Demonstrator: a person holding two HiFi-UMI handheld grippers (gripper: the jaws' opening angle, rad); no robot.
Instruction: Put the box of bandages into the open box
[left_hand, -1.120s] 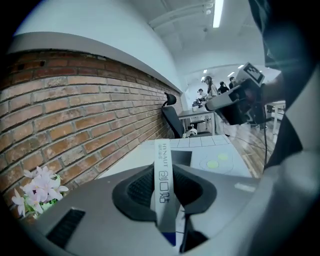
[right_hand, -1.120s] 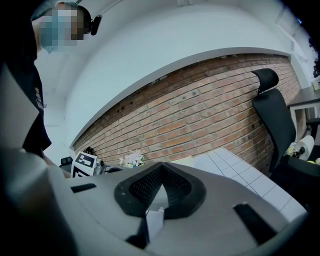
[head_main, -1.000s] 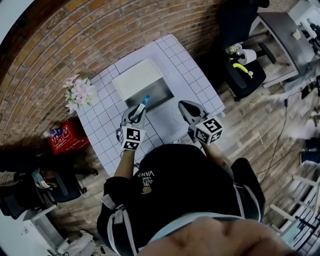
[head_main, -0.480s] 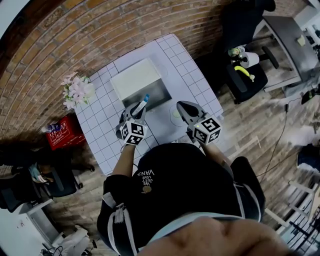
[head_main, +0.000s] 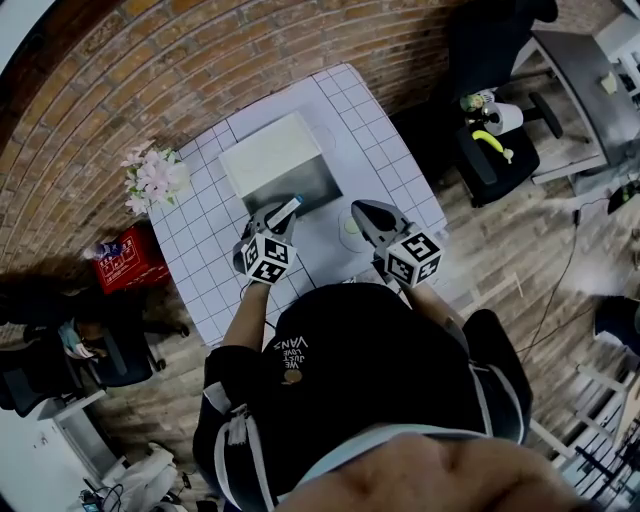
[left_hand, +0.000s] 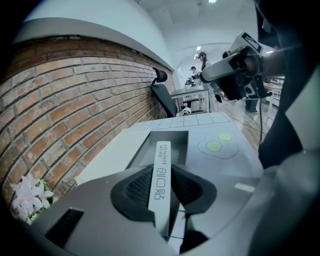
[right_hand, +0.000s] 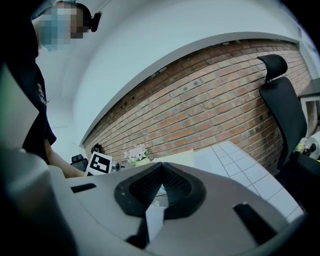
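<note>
L gripper (head_main: 284, 210) sank twd open box (head_main: 312, 182), clamping bandage box (left_hand: 161, 175); R gripper (head_main: 358, 208) pinched together, empty.

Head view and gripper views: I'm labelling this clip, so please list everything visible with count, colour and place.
rectangular open box with lid: 1, grey inside, white lid, on the table.
grid-patterned table: 1, white, beside the brick wall.
slim cardboard box of bandages: 1, white, blue end, at the open box's near edge.
round spots: 2, green, on the table right of the open box.
flower bunch: 1, pink-white, table's left edge.
plastic crate: 1, red, floor left of table.
office chairs: at least 2, black, left and right of table.
left gripper: 1, grey, shut on the box of bandages.
right gripper: 1, grey, shut, empty.
</note>
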